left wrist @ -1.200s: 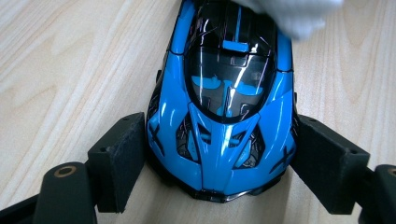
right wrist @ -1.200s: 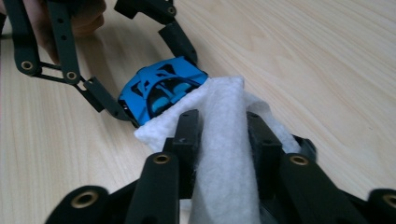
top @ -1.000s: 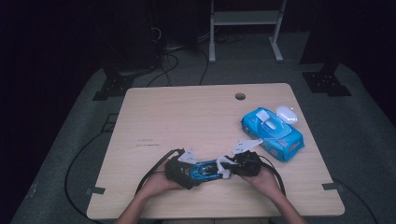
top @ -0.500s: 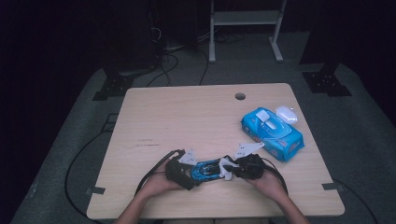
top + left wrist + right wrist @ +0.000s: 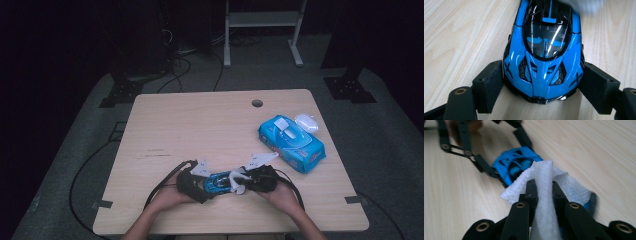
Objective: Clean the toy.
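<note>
A blue and black toy car (image 5: 544, 50) lies on the wooden table (image 5: 200, 125) near its front edge. My left gripper (image 5: 542, 85) is shut on the car's nose, a pad against each side; its jaws have just been closing a little on it. My right gripper (image 5: 543, 185) is shut on a folded white wipe (image 5: 544, 182), its jaws having just closed further on it. The wipe rests against the car's (image 5: 514, 165) other end. In the high view the two grippers face each other, left gripper (image 5: 209, 184) and right gripper (image 5: 241, 181), with the car (image 5: 217, 182) between them.
A blue pack of wipes (image 5: 291, 142) lies at the right of the table, with a small white object (image 5: 306, 121) behind it. A cable hole (image 5: 257, 103) sits near the far edge. Black cables trail off the front edge by both hands.
The right gripper with the wipe has shifted slightly against the car. The left gripper and the car have stayed in place.
</note>
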The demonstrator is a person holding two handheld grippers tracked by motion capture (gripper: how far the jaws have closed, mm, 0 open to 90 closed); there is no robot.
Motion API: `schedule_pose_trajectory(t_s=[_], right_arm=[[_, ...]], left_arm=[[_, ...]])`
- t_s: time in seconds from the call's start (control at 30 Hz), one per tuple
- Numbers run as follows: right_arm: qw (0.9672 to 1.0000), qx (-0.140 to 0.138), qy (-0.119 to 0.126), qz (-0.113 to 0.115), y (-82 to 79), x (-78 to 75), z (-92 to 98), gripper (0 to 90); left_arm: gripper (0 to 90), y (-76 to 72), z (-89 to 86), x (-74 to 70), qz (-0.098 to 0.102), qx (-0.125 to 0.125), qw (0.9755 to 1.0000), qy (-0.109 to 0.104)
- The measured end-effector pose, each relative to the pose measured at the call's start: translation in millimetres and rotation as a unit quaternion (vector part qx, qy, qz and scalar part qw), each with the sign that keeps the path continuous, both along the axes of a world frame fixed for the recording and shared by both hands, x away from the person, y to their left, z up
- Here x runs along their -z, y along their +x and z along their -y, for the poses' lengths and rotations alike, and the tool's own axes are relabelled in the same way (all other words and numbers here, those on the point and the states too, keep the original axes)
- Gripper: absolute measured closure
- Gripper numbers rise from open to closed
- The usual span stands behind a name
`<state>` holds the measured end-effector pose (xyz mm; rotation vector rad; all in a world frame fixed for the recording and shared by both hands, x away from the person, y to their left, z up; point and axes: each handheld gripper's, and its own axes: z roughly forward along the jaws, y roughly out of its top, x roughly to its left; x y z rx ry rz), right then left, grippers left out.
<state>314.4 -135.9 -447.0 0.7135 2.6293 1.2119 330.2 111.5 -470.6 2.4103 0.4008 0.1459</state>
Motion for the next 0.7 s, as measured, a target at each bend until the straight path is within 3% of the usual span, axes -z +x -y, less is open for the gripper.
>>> schedule_pose_trajectory(t_s=[0.13,0.37,0.47,0.57,0.63,0.7], right_arm=[[0.9997,-0.019,-0.01,0.013,-5.6,-0.2,-11.9,79.6],[0.9996,0.021,-0.015,0.015,-1.8,1.2,13.8,79.6],[0.9995,0.026,-0.009,0.014,-2.2,1.5,13.3,80.2],[0.9999,0.008,-0.001,0.015,-6.0,1.2,3.4,80.3],[0.9996,-0.003,-0.013,0.025,-8.1,0.9,-3.0,80.3],[0.9998,-0.002,-0.01,0.017,-5.4,0.5,-0.4,80.3]], left_arm=[[22.9,-0.3,-0.2,-0.3,0.001,0.0,1.0,0.003],[23.1,0.4,-1.7,-1.6,-0.005,0.002,1.0,0.005],[24.4,-0.4,-1.5,-2.3,-0.007,-0.001,1.0,0.002],[25.1,-1.0,0.1,-3.0,-0.003,-0.002,1.0,0.001],[25.1,-0.9,-1.6,-3.0,-0.006,-0.001,1.0,0.001],[25.1,-0.9,-3.7,-1.5,-0.009,-0.001,1.0,0.0]])
